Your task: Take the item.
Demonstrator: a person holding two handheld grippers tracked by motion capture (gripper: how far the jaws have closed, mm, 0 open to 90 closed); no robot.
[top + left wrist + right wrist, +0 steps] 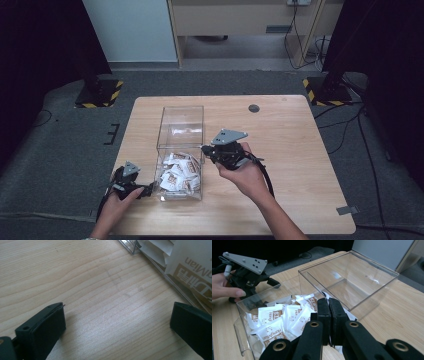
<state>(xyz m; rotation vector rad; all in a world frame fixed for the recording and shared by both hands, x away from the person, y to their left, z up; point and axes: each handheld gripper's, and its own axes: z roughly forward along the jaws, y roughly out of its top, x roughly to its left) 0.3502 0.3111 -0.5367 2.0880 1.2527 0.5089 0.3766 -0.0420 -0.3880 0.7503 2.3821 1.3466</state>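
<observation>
my right gripper [329, 312] has its jaws squeezed tight together. i can't see a packet pinched in them, though something white peeks out low down by the jaws, so i can't be sure. it hangs just above the right wall of the clear box [181, 122], at about 3 o'clock from the pile. my left gripper [150, 189] has its jaws wide apart with nothing in them. it rests low on the wooden table [290, 150], right beside the box at about 8 o'clock, and one jaw is nearly touching the clear wall.

the little white and brown packets [177, 175] lie in a heap in the near part of the box, at 6 o'clock. the far part of the box is bare.

here is what could go wrong, i think. if i dip my right gripper in with the jaws shut, it will only poke the packets and push them around. the packets look slippery and stacked, so i might pinch two, or one might slide out. the box looks light, so a bump on its wall could make it skid. my left gripper is close enough to knock it too.
</observation>
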